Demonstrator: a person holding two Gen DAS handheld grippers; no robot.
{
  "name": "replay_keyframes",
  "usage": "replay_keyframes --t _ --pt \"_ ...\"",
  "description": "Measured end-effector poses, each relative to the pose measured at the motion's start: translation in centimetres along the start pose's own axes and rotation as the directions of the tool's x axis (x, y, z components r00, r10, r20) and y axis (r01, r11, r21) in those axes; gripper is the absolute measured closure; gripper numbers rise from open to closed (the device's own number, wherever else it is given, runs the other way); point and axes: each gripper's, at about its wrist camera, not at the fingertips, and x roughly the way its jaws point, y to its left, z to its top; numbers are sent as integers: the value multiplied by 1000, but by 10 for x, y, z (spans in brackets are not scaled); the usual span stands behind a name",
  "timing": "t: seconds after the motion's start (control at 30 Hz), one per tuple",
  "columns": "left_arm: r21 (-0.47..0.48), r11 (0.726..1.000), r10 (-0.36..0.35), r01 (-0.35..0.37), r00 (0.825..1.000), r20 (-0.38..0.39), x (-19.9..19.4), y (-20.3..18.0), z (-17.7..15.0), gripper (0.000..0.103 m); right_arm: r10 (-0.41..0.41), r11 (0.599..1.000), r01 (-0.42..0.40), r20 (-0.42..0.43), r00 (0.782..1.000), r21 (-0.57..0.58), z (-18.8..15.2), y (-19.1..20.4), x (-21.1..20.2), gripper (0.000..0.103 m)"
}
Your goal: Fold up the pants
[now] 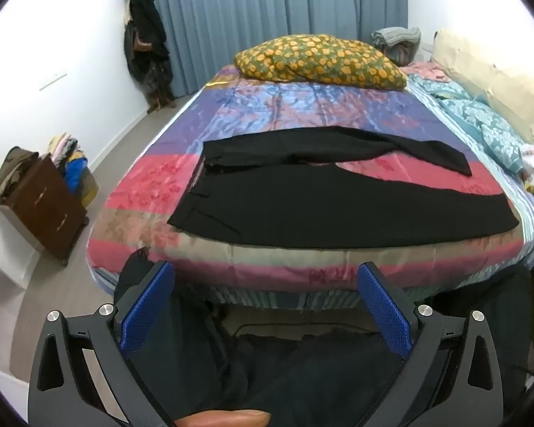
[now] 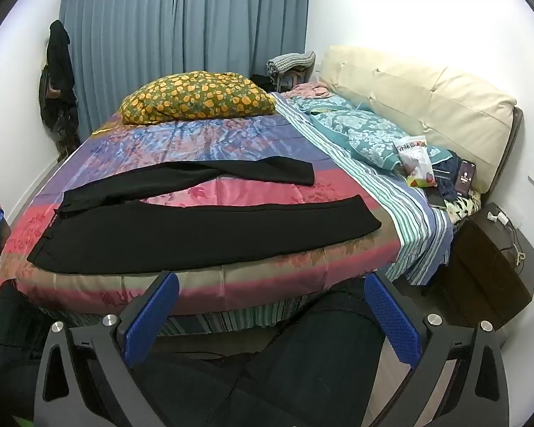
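Black pants [image 1: 338, 206] are seen laid flat across the near part of the bed [image 1: 267, 114], waist left, one leg angled away toward the far side. Left gripper [image 1: 263, 277] and right gripper [image 2: 271, 286] are both held short of the bed, fingers spread apart, nothing gripped. Only in the left view is a brown cabinet [image 1: 50, 206] with piled clothes shown. Only in the right view are a snack bag [image 2: 417, 165], a lit phone [image 2: 465, 178] and a nightstand [image 2: 491, 263] shown. Bag print is too small to be read.
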Motion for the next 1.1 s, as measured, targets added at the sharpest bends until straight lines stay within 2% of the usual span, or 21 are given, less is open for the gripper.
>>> replay_keyframes --t 0.2,0.27,1.1 --pt "8 1000 -1 1 1000 16 -11 2 -5 1 1 1000 -1 -6 1000 11 -1 -1 2 0" --pt "23 1000 7 -7 1000 -24 2 -4 -4 1 -3 1000 3 -3 1000 1 0 4 -1 0" --pt "23 1000 8 -8 1000 -26 4 -4 -2 1 5 1000 -5 -14 1000 -4 -5 9 -1 0"
